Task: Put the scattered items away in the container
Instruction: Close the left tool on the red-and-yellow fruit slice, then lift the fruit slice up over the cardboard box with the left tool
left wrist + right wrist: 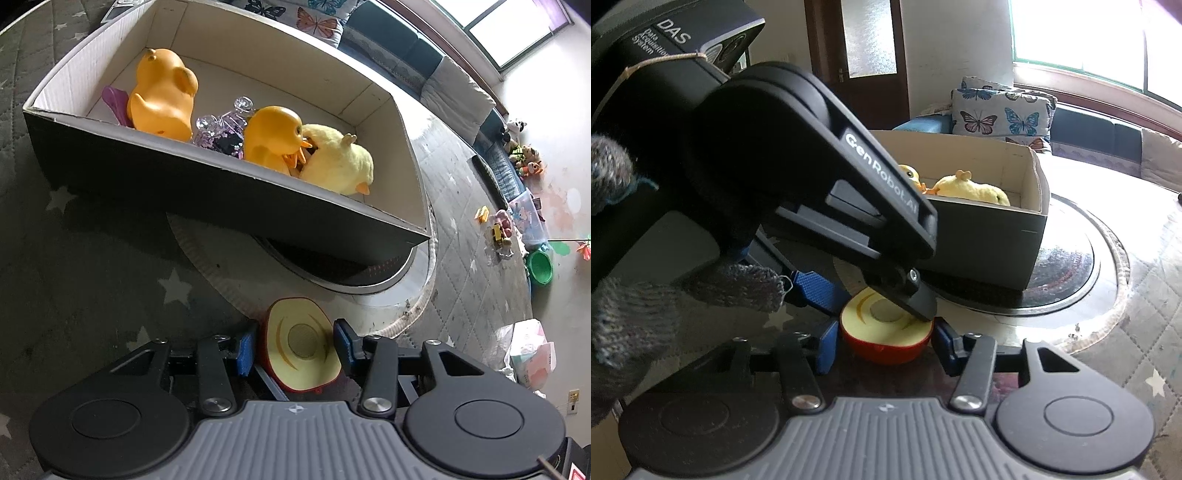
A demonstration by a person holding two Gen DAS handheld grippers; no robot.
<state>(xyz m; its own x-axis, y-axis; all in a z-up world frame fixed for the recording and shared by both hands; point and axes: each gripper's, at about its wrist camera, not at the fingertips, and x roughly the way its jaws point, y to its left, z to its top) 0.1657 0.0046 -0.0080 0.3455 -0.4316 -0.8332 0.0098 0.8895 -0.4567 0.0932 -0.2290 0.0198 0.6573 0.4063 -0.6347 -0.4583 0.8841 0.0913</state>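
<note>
A toy half apple (301,349) with red skin and a pale cut face sits between the blue pads of my left gripper (295,345), which are close on both sides of it. In the right wrist view the same half apple (886,334) lies between my right gripper's (884,341) fingers, with the left gripper's body (820,177) reaching down onto it from above. The dark cardboard box (229,192) stands just beyond, holding two orange rubber ducks (162,96), a yellow plush chick (340,158), a purple piece and a clear glittery item.
The box (997,236) rests on a round dark plate set in a star-patterned grey mat (92,258). Butterfly cushions (1001,110) and a sofa lie behind. Toys, a green bowl (540,266) and bags are scattered on the floor at right. A gloved hand (635,306) holds the left gripper.
</note>
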